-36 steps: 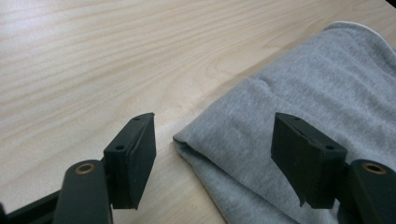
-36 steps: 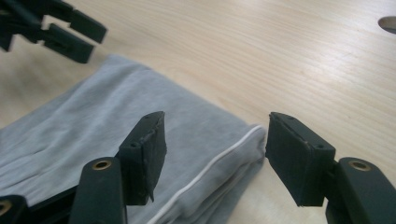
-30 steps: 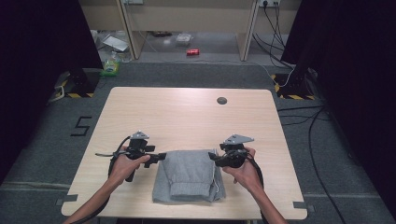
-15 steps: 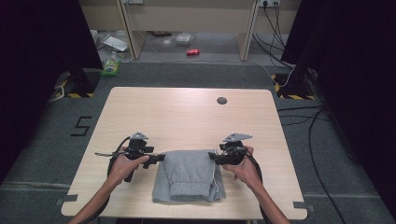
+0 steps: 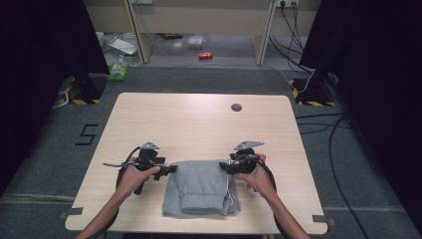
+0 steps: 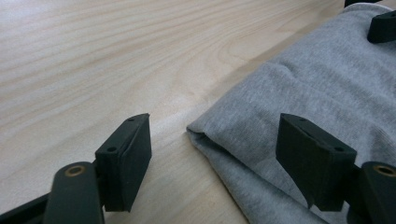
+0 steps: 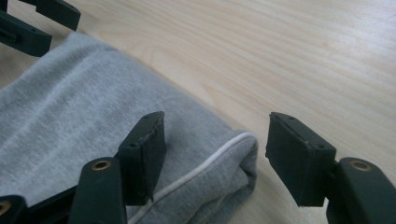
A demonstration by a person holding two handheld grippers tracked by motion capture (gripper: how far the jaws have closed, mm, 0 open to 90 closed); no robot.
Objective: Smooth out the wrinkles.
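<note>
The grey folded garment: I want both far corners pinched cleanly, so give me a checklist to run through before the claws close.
1. Left claw open wide enough: ok, its jaws stand apart with nothing pressed.
2. Left far corner of the grey garment between its jaws: ok, the corner lies in the gap.
3. Right claw open: ok, though its jaws have just been closing a little, not yet pressing cloth.
4. Right corner with the white cord between its jaws: ok.
5. Both claws level with each other on the far edge, high view: ok.
6. All folded layers caught: cannot tell.
7. Table beyond the garment free: ok.
</note>
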